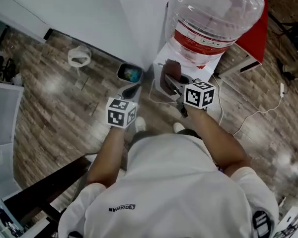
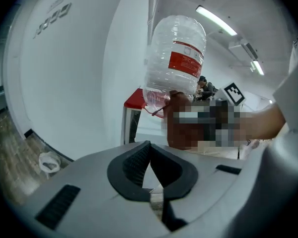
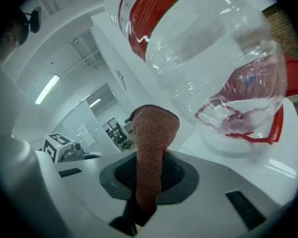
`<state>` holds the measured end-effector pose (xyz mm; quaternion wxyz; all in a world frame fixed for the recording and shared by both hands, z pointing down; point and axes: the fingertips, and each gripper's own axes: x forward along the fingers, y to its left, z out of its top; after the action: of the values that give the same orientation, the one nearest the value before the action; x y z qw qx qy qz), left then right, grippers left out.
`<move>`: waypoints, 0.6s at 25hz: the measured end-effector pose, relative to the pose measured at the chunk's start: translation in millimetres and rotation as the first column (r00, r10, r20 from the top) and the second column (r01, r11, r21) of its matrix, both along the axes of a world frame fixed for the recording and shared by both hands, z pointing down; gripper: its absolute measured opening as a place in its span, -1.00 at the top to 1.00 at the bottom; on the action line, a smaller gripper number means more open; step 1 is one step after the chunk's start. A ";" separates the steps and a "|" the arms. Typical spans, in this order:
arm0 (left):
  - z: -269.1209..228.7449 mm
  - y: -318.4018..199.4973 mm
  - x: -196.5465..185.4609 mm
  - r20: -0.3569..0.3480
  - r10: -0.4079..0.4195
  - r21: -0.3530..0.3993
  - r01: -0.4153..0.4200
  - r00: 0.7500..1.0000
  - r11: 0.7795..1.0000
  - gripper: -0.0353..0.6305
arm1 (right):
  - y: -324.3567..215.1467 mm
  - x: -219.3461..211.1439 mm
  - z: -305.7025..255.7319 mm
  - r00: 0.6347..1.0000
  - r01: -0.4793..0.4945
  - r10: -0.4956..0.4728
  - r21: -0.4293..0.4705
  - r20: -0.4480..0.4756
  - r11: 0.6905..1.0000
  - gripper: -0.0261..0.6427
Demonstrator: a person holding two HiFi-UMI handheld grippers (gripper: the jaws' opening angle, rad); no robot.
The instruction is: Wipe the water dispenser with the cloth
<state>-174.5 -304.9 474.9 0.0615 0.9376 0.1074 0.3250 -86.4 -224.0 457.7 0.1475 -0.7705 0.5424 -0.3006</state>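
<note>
The white water dispenser (image 1: pixel 161 63) stands against the wall with a large clear bottle (image 1: pixel 213 14) with a red label on top. In the head view my right gripper (image 1: pixel 171 83) is shut on a brown cloth (image 1: pixel 172 71) and holds it against the dispenser's front, below the bottle. The right gripper view shows the cloth (image 3: pixel 151 133) clamped between the jaws of the right gripper (image 3: pixel 150 170) and sticking up, next to the bottle (image 3: pixel 203 48). My left gripper (image 1: pixel 131 90) hangs left of the dispenser. In its own view the left gripper (image 2: pixel 149 150) has its jaws together, with nothing between them.
A small bin (image 1: pixel 129 73) stands at the dispenser's left foot, with a white plastic bag (image 1: pixel 79 57) farther left on the wood floor. A red cabinet (image 1: pixel 256 31) is on the right, a white cable (image 1: pixel 258 112) runs across the floor, and a dark bench (image 1: pixel 44 187) is at lower left.
</note>
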 end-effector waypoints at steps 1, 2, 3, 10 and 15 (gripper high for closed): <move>2.1 -7.1 2.5 0.002 0.033 -0.001 -0.033 0.999 0.999 0.93 | -14.1 4.9 3.4 1.000 -0.028 0.028 -0.004 -0.001 1.000 0.76; 4.2 -13.6 4.4 0.004 0.064 -0.004 -0.064 0.998 0.998 0.93 | -26.8 9.8 7.7 0.998 -0.058 0.058 -0.006 0.003 0.998 0.76; 6.4 -19.3 6.1 0.005 0.091 -0.009 -0.091 0.996 0.996 0.93 | -38.0 14.6 12.5 0.996 -0.088 0.088 -0.008 0.011 0.996 0.76; 22.2 -36.4 12.3 0.024 0.240 0.003 -0.240 0.970 0.971 0.93 | -64.1 40.9 41.6 0.961 -0.262 0.263 -0.018 0.079 0.965 0.76; 30.1 -23.0 8.0 0.043 0.340 -0.011 -0.340 0.939 0.940 0.93 | -48.6 50.8 58.1 0.932 -0.347 0.349 -0.040 0.101 0.937 0.76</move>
<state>-166.5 -327.9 505.1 0.0086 0.8974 0.2669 0.3513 -35.5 -272.6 515.8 0.2186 -0.8388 0.3854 -0.3163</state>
